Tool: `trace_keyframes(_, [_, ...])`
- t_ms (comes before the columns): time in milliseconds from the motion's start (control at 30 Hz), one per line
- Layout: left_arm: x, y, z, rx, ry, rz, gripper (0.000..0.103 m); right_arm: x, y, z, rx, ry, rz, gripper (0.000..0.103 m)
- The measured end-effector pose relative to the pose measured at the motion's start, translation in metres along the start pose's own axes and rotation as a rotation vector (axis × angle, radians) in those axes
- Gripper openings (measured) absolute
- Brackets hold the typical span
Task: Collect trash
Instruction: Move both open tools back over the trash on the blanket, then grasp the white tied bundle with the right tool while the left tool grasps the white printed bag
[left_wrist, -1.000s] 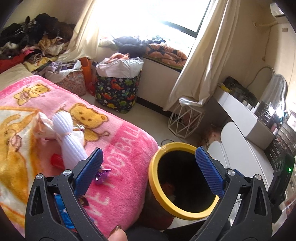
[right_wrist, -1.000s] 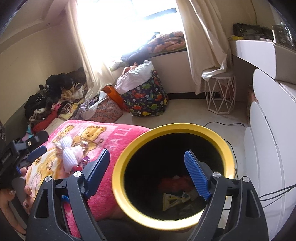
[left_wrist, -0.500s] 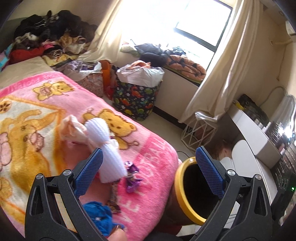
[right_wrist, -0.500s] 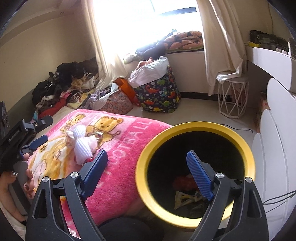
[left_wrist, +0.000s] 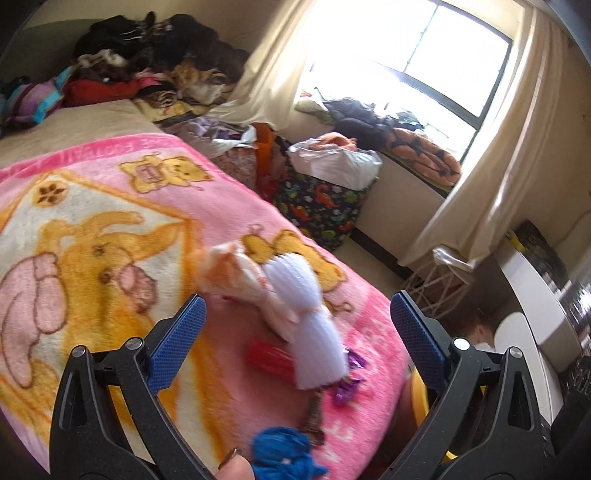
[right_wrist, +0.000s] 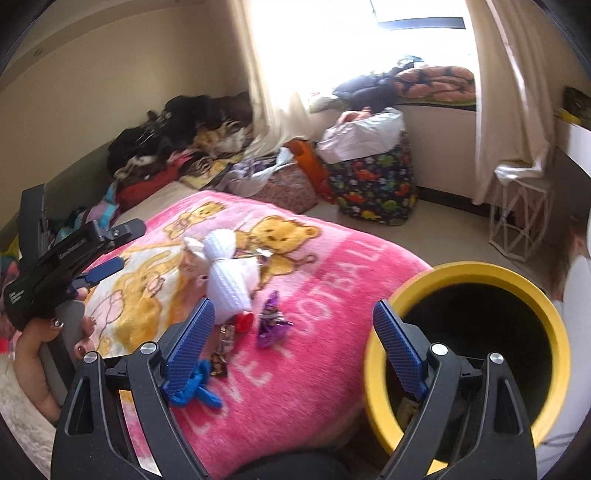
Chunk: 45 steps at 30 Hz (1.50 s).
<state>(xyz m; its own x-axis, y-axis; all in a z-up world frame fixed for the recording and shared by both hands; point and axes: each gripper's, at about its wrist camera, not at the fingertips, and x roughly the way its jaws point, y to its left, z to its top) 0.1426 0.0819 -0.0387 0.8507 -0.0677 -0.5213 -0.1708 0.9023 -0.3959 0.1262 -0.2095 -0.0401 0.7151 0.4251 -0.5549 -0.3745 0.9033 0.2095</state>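
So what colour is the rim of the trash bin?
Yellow; the bin rim shows best in the right wrist view.

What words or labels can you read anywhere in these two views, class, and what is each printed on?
"LOVE FOOTBALL": white letters along the border of the pink blanket, right wrist view; the first letter is partly hidden.
Mirrored, blurred lettering on the blanket's far border, left wrist view: unreadable.
White print on the left tool: too small to read.
Candy wrappers: blurred, unreadable.

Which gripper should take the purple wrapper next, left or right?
Right, probably. The right gripper is open with the purple wrapper between its fingers, and the yellow-rimmed bin beside it. The left gripper, also open, frames the white foam piece.
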Motion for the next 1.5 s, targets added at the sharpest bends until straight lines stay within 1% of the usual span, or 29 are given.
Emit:
trace_keyframes(133, [0.007,0.023,0.008,-0.029,0.000,0.032,0.092,0.025,0.020,0.007,-0.047,0.029,0.035,0.085])
trace_keyframes(267, [0.022,0.045,0.019,-0.044,0.024,0.056,0.092,0.049,0.038,0.010,-0.095,0.060,0.061,0.085])
trace_keyframes(467, [0.062,0.074,0.031,-0.147,0.118,0.020,0.092,0.086,0.063,0.012,-0.155,0.111,0.088,0.085])
trace_keyframes(567, [0.081,0.082,0.033,-0.189,0.156,0.006,0.092,0.107,0.071,0.012,-0.166,0.140,0.097,0.085])
trace_keyframes(700, [0.103,0.088,0.035,-0.234,0.205,-0.023,0.092,0.133,0.078,0.015,-0.157,0.172,0.082,0.085])
trace_keyframes(833, [0.118,0.092,0.037,-0.248,0.224,-0.027,0.092,0.151,0.079,0.016,-0.149,0.195,0.090,0.083])
trace_keyframes(900, [0.127,0.095,0.038,-0.269,0.235,-0.036,0.092,0.160,0.081,0.015,-0.160,0.219,0.102,0.070])
trace_keyframes(933, [0.131,0.095,0.038,-0.276,0.243,-0.038,0.092,0.163,0.081,0.014,-0.165,0.228,0.104,0.066])
trace_keyframes(967, [0.135,0.095,0.038,-0.279,0.249,-0.037,0.092,0.168,0.082,0.014,-0.171,0.243,0.104,0.054])
trace_keyframes(1000, [0.139,0.095,0.038,-0.284,0.258,-0.034,0.092,0.172,0.082,0.014,-0.174,0.259,0.108,0.040])
trace_keyframes(1067, [0.145,0.096,0.040,-0.297,0.273,-0.031,0.092,0.176,0.081,0.016,-0.177,0.269,0.116,0.030])
trace_keyframes(1100, [0.148,0.096,0.040,-0.304,0.278,-0.038,0.091,0.174,0.079,0.017,-0.171,0.260,0.123,0.029])
trace_keyframes(1167, [0.153,0.094,0.039,-0.298,0.285,-0.038,0.085,0.169,0.074,0.018,-0.158,0.237,0.133,0.029])
trace_keyframes(1233, [0.159,0.091,0.038,-0.291,0.305,-0.035,0.072,0.164,0.070,0.020,-0.143,0.219,0.131,0.028])
trace_keyframes(1267, [0.162,0.090,0.037,-0.289,0.312,-0.035,0.068,0.158,0.064,0.022,-0.119,0.199,0.138,0.028])
trace_keyframes(1333, [0.165,0.085,0.033,-0.277,0.324,-0.038,0.051,0.150,0.058,0.025,-0.101,0.179,0.138,0.028])
trace_keyframes(1433, [0.166,0.080,0.029,-0.263,0.337,-0.055,0.044,0.137,0.047,0.028,-0.077,0.155,0.126,0.028])
trace_keyframes(1500, [0.163,0.075,0.026,-0.242,0.334,-0.050,0.039,0.127,0.039,0.030,-0.061,0.140,0.118,0.028])
